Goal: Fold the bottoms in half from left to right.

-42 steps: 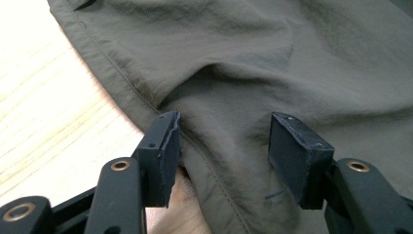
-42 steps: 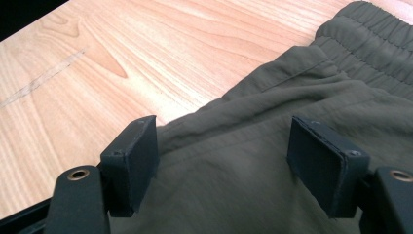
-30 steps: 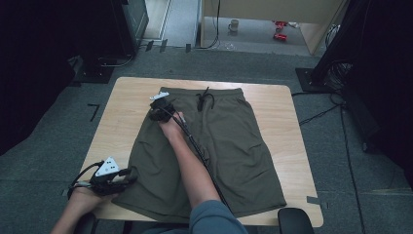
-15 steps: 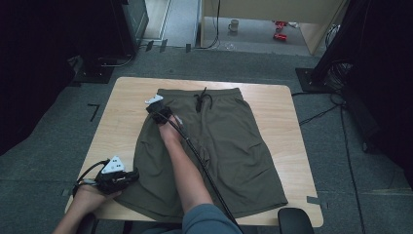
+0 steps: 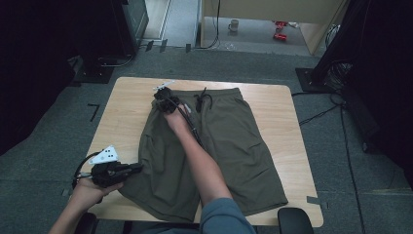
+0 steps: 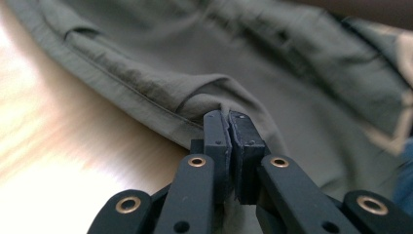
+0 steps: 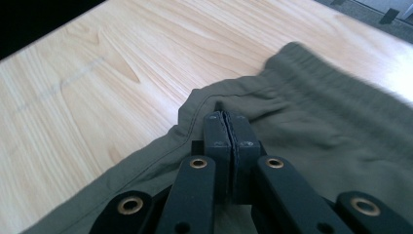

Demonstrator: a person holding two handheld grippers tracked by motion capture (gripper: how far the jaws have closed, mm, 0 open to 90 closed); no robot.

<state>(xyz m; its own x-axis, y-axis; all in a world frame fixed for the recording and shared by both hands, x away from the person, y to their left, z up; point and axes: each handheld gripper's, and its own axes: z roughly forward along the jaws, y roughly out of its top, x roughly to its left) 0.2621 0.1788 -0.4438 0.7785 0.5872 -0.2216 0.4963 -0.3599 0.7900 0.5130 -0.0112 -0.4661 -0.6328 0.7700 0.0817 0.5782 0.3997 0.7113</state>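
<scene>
At lower left our left gripper [image 5: 138, 167] pinches the hem of the shorts [image 5: 229, 141], spread mid-frame on the table [image 5: 122, 105]; upper centre, the right gripper [image 5: 159, 95] clamps, seemingly, the waistband corner. We should lift both evenly.

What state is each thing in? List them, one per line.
Shorts: spread flat on the table, left edge pinched at two spots.
Drawstring: loose on the waistband.
Left claw: shut on the shorts' hem fold.
Right claw: shut on the shorts near the waistband.
</scene>
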